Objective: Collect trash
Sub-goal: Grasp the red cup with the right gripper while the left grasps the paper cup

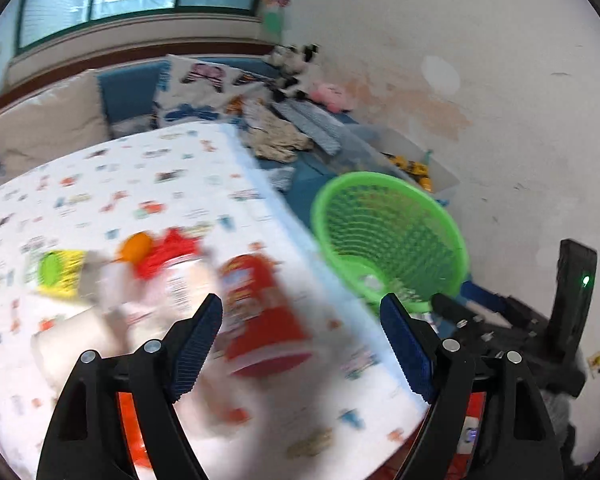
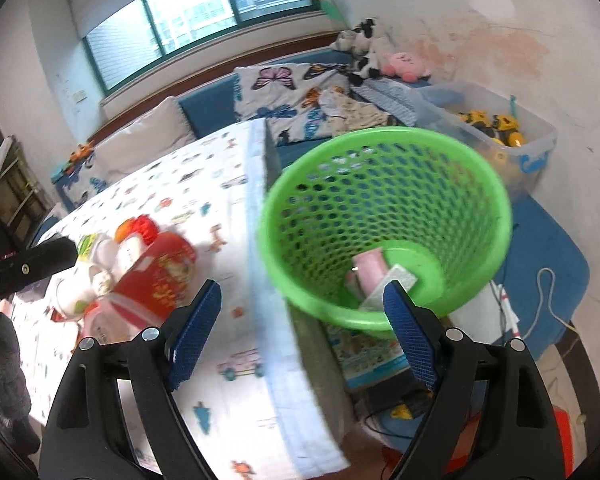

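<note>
A heap of trash lies on the table with the white patterned cloth (image 1: 148, 176): a red snack cup (image 1: 260, 320) on its side, a white wrapper (image 1: 172, 284), a yellow pack (image 1: 58, 272) and an orange piece (image 1: 134, 246). My left gripper (image 1: 302, 328) hovers open just before the red cup, nothing between its pads. A green mesh basket (image 2: 388, 220) stands beyond the table's right edge, with a pink item (image 2: 370, 272) and white paper (image 2: 398, 280) at its bottom. My right gripper (image 2: 302, 308) is open and empty in front of the basket. The red cup (image 2: 160, 276) lies to its left.
A clear bin of yellow toys (image 2: 500, 128) stands behind the basket by the wall. A blue bench with cushions (image 2: 292, 92) and plush toys (image 2: 404, 64) runs under the window. A white cable (image 2: 548, 292) lies on the blue mat. Books and boxes sit under the basket.
</note>
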Demonstrator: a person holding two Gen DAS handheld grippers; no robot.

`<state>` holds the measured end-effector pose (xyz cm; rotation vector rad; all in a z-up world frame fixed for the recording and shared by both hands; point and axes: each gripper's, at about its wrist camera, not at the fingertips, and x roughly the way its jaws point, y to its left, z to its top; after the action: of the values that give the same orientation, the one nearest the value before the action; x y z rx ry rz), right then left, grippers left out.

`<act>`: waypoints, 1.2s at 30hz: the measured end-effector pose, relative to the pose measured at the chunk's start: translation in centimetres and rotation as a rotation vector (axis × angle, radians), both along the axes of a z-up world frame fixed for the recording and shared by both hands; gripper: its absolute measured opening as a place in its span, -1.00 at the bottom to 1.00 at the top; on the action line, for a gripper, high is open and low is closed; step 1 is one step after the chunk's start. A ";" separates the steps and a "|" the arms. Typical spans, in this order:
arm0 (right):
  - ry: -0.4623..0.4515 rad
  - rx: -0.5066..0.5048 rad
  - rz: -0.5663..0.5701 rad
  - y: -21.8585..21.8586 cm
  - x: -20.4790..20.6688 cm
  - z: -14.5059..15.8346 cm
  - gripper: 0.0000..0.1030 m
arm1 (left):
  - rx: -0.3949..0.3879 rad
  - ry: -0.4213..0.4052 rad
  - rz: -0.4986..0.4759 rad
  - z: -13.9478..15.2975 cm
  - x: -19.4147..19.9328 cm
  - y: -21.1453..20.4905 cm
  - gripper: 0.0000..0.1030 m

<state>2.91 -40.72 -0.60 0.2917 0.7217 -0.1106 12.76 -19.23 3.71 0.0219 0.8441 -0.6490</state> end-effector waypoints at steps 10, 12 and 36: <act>-0.002 0.003 0.075 3.6 1.4 0.4 0.62 | -0.009 0.018 0.307 -1.9 1.8 12.2 0.51; -0.003 0.000 0.089 4.3 1.8 0.6 0.62 | -0.029 0.058 0.363 -2.8 2.7 14.2 0.48; 0.125 0.219 0.251 7.7 9.0 -1.0 0.62 | -0.158 0.274 0.295 -9.1 6.2 16.3 -0.33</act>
<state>11.93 -33.01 -1.64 0.4032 0.8910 0.1916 18.96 -2.98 -5.39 -0.3357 1.0329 -0.4431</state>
